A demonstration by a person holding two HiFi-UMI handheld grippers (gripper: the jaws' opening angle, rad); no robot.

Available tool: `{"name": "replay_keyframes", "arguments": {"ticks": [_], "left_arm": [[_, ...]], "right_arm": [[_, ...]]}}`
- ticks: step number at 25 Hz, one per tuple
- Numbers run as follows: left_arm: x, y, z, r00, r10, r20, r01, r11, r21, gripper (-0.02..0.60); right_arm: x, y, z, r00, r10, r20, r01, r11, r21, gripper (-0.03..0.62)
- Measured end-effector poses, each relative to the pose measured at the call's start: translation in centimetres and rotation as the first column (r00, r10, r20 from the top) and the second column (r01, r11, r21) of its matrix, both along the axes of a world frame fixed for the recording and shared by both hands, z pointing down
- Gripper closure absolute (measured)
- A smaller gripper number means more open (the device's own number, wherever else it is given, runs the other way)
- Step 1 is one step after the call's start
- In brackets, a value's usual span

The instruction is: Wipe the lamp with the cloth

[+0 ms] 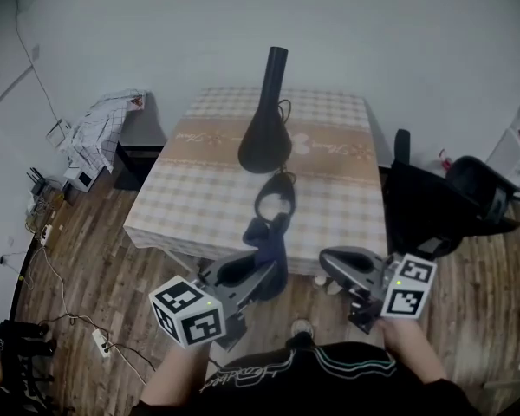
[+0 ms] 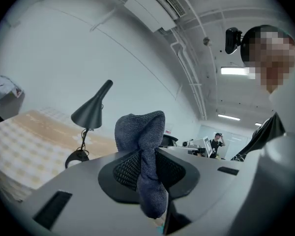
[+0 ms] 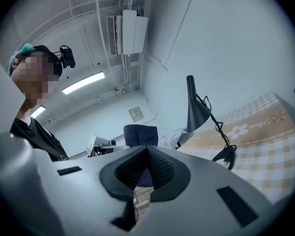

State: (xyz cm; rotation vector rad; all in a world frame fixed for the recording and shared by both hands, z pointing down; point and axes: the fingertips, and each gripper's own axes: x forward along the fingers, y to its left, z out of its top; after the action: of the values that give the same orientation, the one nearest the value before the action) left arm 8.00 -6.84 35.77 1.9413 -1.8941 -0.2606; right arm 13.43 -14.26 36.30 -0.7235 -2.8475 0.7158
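Note:
A black lamp with a cone shade stands on the table, which has a checked cloth; its round base is toward the near side. My left gripper hangs in front of the table's near edge, shut on a dark blue cloth that bunches above the jaws. The left gripper view shows the cloth pinched between the pads, with the lamp beyond at left. My right gripper is beside it, shut and empty. The right gripper view shows the lamp to the right and the cloth behind the jaws.
A black office chair stands close to the table's right side. A low stand with papers is at the left. Cables and a power strip lie on the wooden floor at lower left.

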Motion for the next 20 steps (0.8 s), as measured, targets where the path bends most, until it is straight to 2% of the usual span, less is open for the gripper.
{"name": "replay_keyframes", "arguments": {"ticks": [4, 6, 10, 20], "left_arm": [[1.6, 2.7, -0.1, 0.998, -0.008, -0.067, 0.01, 0.999, 0.033, 0.509], [3.2, 5.2, 1.0, 0.997, -0.01, -0.076, 0.014, 0.999, 0.045, 0.509], [5.0, 8.3, 1.6, 0.999, -0.027, -0.039, 0.029, 0.998, 0.054, 0.509], [6.7, 10.8, 0.1, 0.998, -0.028, 0.049, 0.025, 0.998, 0.06, 0.509]], "right_arm": [[1.3, 2.3, -0.1, 1.0, -0.002, -0.01, 0.002, 1.0, -0.002, 0.583], [3.0, 4.6, 0.9, 1.0, 0.003, 0.002, -0.003, 1.0, 0.001, 0.583], [5.0, 7.7, 1.6, 1.0, -0.007, 0.014, 0.007, 1.0, 0.014, 0.583], [6.8, 10.7, 1.1, 1.0, -0.01, 0.021, 0.009, 0.999, 0.044, 0.583]]}}
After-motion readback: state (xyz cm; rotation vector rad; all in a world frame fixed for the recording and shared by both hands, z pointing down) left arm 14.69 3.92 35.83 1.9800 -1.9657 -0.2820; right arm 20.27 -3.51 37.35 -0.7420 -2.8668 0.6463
